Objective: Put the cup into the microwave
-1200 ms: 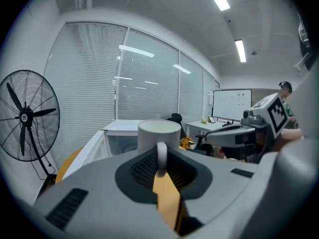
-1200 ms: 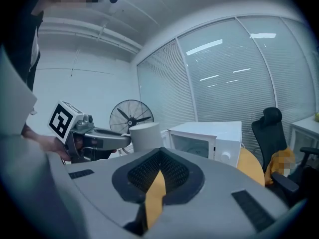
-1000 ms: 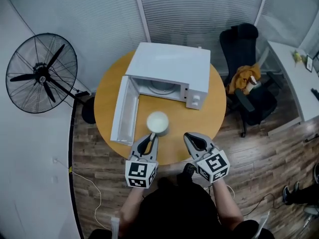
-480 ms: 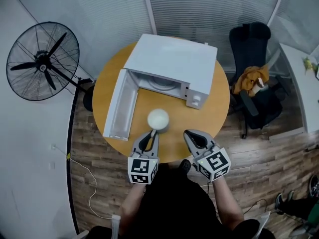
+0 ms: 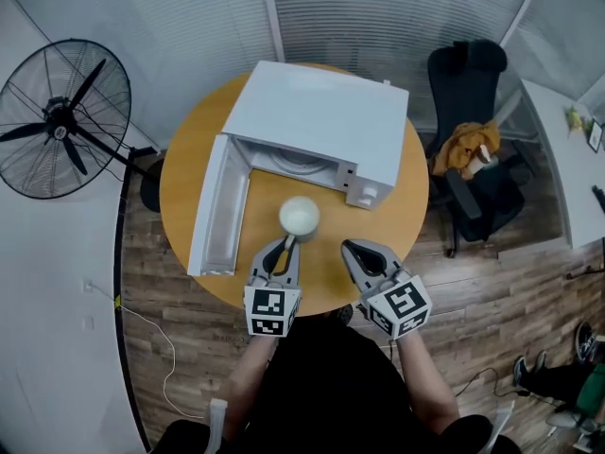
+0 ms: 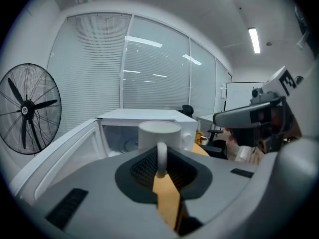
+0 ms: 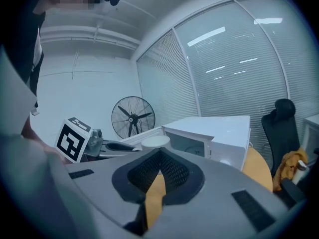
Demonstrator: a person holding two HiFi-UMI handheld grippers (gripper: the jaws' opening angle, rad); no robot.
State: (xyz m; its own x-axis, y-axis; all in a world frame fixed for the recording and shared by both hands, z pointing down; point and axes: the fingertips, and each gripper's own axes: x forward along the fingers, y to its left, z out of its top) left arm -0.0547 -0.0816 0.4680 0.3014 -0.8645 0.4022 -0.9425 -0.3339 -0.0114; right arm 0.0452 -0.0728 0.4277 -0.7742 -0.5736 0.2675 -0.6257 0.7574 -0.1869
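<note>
Gripping the white cup (image 5: 299, 217) by its handle (image 6: 160, 158), the left gripper (image 5: 286, 244) has both jaws clenched on that thin loop. In the left gripper view the handle stands upright right at the jaw tips, w/ the cup body just beyond them, rim up. Can't tell whether the cup's base touches the table (image 5: 402, 227): the jaws hide it in that view, & the overhead view doesn't settle it.

Cup is outside the microwave (image 5: 321, 112), just in front of the open cavity & a bit left of the control panel (image 5: 365, 191). The door (image 5: 216, 206) is swung wide open to the person's left and lies out over the table. A glass turntable (image 5: 295, 165) shows inside the cavity.

The right gripper (image 5: 352, 250) is over the near part of the table, to the right of the cup & apart from it, pointing approx. toward the microwave. Its jaws are pressed together at the tips w/ nothing btwn them; only the table's wood shows through the slit lower down.

Bkgd: a black fan (image 5: 52, 121) on a stand left of the table, a black chair (image 5: 465, 76) to the right w/ an orange-yellow item (image 5: 463, 146) on it, closed blinds (image 5: 189, 26) behind the microwave, and a wood floor (image 5: 492, 301).
</note>
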